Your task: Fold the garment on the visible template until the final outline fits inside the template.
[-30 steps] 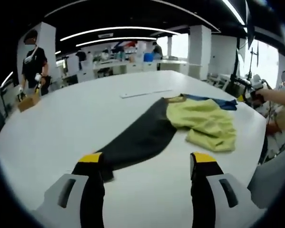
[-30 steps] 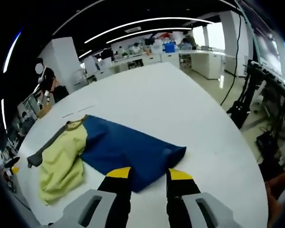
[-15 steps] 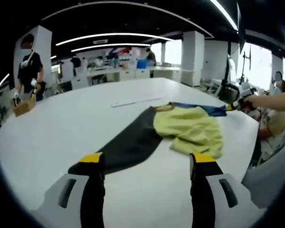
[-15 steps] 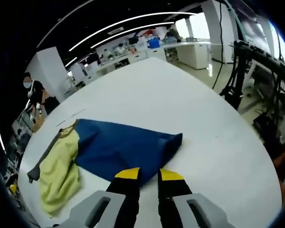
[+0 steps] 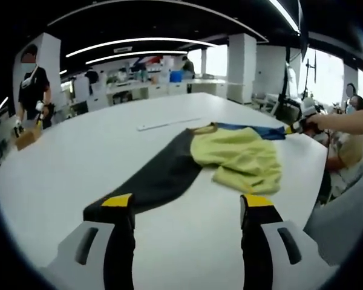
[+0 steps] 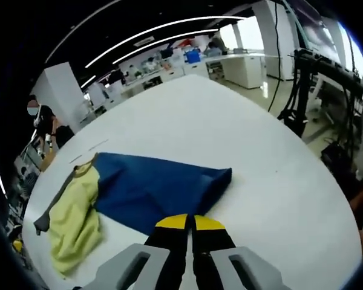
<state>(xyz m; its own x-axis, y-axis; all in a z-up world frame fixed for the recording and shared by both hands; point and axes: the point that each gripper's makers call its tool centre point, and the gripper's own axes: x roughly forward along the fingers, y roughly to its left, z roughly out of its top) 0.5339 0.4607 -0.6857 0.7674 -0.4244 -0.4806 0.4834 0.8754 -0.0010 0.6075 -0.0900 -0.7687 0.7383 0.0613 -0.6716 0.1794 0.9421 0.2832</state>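
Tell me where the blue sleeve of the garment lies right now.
In the right gripper view the blue sleeve lies flat on the white table, right of the yellow body, its near edge at the right gripper.

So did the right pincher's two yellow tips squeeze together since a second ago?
Yes. The right gripper had a wide gap between its jaws a second ago; now they sit together, over the near edge of the blue sleeve on the white table.
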